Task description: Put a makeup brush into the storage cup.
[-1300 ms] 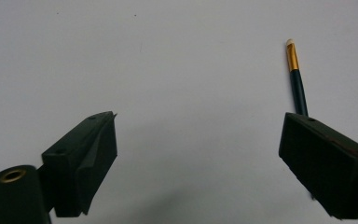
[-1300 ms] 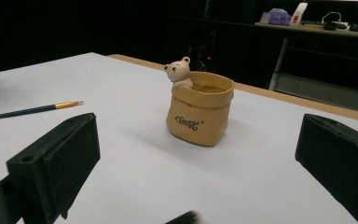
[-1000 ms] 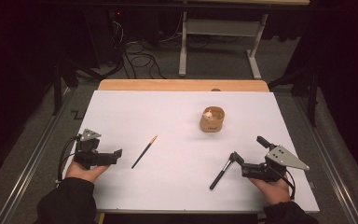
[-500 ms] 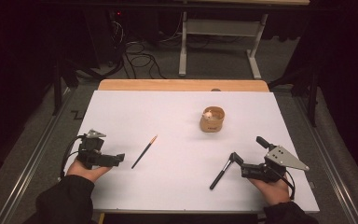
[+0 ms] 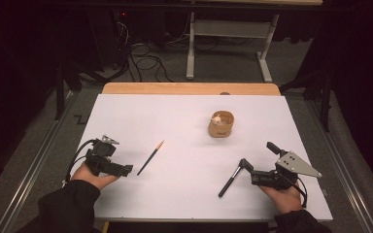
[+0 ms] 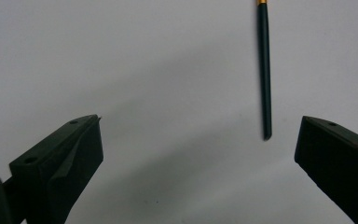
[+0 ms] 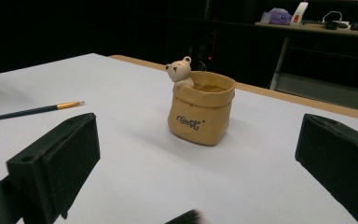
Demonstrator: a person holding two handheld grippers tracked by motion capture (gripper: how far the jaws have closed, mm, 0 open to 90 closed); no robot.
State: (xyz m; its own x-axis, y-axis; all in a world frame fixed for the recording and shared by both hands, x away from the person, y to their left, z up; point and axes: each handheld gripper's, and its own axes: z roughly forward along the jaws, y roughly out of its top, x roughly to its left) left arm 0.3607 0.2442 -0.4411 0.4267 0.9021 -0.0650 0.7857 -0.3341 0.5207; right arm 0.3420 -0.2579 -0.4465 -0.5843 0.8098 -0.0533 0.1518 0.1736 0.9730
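A thin dark paintbrush (image 5: pixel 150 158) with a gold ferrule lies slanted on the white sheet (image 5: pixel 175 121). In the left gripper view its handle end (image 6: pixel 265 93) lies just ahead of the jaws, toward the right one. My left gripper (image 5: pixel 119 161) is open and holds nothing. A tan bag-shaped pot (image 5: pixel 221 124) with a small bear on its rim stands right of centre, and the right gripper view faces the pot (image 7: pixel 200 109). My right gripper (image 5: pixel 258 155) is wide open. A black brush (image 5: pixel 230 179) lies beside its left jaw; the bristles (image 7: pixel 184 217) show at the bottom edge.
The sheet covers a wooden table whose bare far edge (image 5: pixel 189 88) shows behind it. Metal rails (image 5: pixel 34 160) run along both sides. On the floor beyond lie cables (image 5: pixel 145 53), near a desk frame (image 5: pixel 223 29).
My left gripper has shifted slightly right and toward the person, closer to the thin paintbrush's handle end. The right gripper and the objects have not moved.
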